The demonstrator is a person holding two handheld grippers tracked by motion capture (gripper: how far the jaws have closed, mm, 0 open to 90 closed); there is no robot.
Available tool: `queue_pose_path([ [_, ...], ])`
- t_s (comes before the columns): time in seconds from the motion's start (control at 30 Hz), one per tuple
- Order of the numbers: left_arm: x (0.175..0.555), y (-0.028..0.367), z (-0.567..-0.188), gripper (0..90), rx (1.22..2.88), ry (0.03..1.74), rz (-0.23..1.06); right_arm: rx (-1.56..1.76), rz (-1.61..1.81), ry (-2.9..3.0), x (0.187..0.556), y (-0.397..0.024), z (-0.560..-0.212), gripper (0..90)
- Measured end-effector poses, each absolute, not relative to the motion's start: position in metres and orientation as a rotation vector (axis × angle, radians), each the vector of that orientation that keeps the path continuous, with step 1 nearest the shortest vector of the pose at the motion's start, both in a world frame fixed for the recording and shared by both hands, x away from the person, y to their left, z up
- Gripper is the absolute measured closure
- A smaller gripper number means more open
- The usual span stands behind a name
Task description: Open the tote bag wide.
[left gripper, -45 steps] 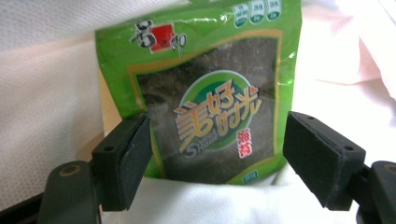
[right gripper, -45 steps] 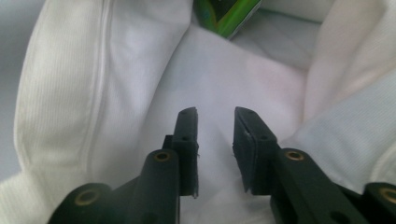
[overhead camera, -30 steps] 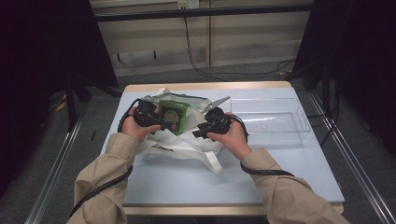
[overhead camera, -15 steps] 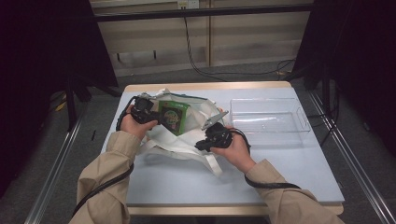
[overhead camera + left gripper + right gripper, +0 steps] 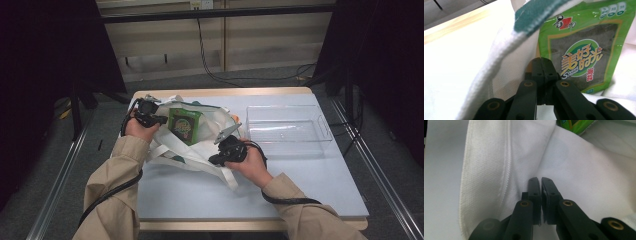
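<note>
Here both grippers, left gripper [image 5: 150,116] and right gripper [image 5: 226,152], pinch the white bag [image 5: 200,150]; uneven pulling could spill the green packet [image 5: 184,125].

Green snack pouch [image 5: 584,47]: large Chinese characters on round centre logo, "Sweet Flour"-like English line beneath, hard to read. Red brand mark with Chinese script at top. Small icons top right, illegible.

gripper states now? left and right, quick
Left gripper: jaws closed on the white bag's edge, beside the green snack packet.
Right gripper: jaws closed, pinching the white bag's fabric.
</note>
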State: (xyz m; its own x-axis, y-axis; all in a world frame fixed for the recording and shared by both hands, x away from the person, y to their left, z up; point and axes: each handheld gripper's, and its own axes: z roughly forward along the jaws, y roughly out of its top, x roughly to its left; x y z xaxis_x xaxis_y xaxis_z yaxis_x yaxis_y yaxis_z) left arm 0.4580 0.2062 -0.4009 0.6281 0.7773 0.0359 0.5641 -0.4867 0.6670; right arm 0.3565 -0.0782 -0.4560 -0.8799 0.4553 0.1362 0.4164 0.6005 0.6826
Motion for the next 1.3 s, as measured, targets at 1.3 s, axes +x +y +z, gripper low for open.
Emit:
queue_pose_path([
  [1.3, 0.474, 0.207, -0.433, 90.0, 2.198, 1.119, 0.381, 0.700, 1.121, 2.794, 0.349, -0.073, -0.460, 90.0],
])
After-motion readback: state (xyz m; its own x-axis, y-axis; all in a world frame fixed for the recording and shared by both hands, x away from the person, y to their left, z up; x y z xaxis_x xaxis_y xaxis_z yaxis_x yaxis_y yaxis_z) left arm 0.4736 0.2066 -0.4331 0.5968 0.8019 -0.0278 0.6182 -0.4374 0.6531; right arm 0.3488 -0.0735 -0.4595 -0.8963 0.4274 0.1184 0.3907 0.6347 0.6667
